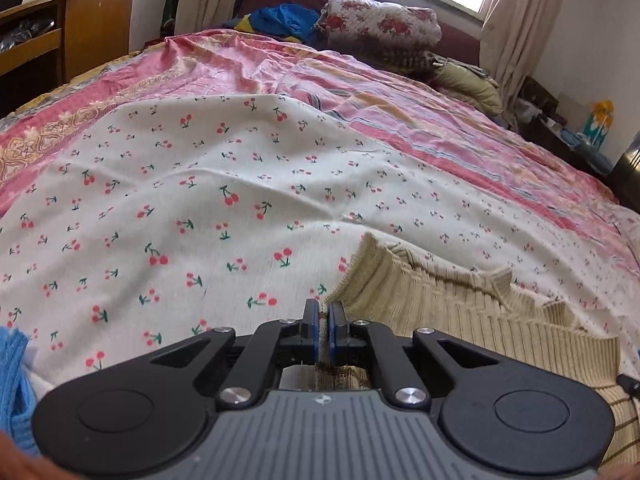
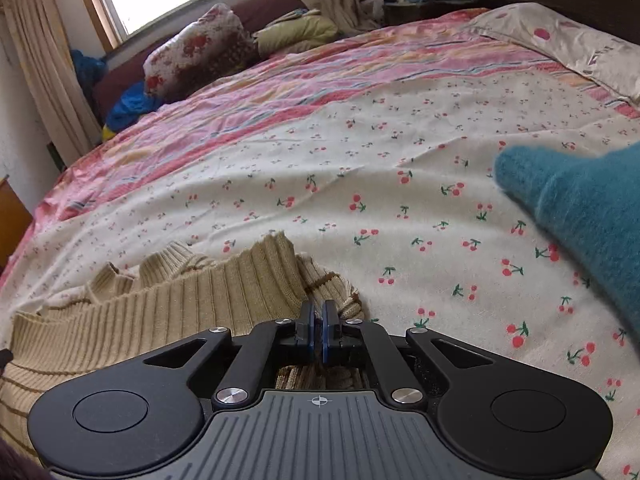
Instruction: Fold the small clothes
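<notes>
Beige ribbed sweater (image 1: 460, 312) lies bunched at the near edge of the bed, on the white cherry-print sheet (image 1: 208, 184). Left gripper (image 1: 324, 314): jaws drawn together, blue pads nearly meeting, with knit fabric visible under and behind them at the sweater's left edge; the pads appear clamped on the knit, though the pinch point itself is partly hidden. Right gripper (image 2: 319, 314): jaws likewise together over the sweater's right edge, ribbed and brown-striped fabric showing beneath the fingers. Left wrist view only: a light blue knit garment (image 1: 14, 380) at the lower left corner, a wooden desk (image 1: 80, 28) against the far wall, a blue cloth heap (image 1: 280, 20) beside a floral folded quilt (image 1: 380, 24). Right wrist view only: a teal fuzzy garment (image 2: 580, 208) lying on the sheet to the right, apart from the sweater, and a dotted pillow (image 2: 560, 44) at the bed's far right. Both views show the pink striped bedspread (image 2: 320, 80) and window curtains (image 1: 516, 20).
</notes>
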Demonstrator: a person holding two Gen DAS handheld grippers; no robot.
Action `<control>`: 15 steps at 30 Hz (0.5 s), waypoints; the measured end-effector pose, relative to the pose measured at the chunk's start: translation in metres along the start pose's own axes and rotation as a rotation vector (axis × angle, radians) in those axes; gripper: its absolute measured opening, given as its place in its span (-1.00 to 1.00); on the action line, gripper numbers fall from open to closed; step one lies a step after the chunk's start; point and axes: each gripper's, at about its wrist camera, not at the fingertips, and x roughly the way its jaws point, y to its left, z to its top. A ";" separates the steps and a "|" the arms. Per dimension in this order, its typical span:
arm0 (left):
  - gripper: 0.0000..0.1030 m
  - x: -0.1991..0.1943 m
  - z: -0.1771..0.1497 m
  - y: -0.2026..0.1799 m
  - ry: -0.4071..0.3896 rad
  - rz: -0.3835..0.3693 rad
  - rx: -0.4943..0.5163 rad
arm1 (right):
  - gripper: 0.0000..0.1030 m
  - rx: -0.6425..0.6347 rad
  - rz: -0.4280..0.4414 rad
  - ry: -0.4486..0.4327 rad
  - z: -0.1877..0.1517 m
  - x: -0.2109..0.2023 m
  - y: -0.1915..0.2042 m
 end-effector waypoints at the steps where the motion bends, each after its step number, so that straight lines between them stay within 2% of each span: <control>1: -0.74 -0.003 -0.001 -0.001 -0.003 0.004 0.006 | -0.86 -0.011 -0.001 -0.003 0.001 -0.003 0.002; 3: -0.74 -0.009 0.001 -0.005 -0.011 0.010 0.021 | -0.79 -0.020 0.005 -0.004 0.003 -0.008 0.005; 9: -0.73 -0.031 0.007 -0.015 -0.039 0.043 0.088 | -0.78 -0.003 0.012 -0.043 0.008 -0.033 0.003; 15: -0.71 -0.051 -0.002 -0.025 -0.041 0.025 0.126 | -0.78 -0.033 0.035 -0.059 -0.004 -0.060 0.007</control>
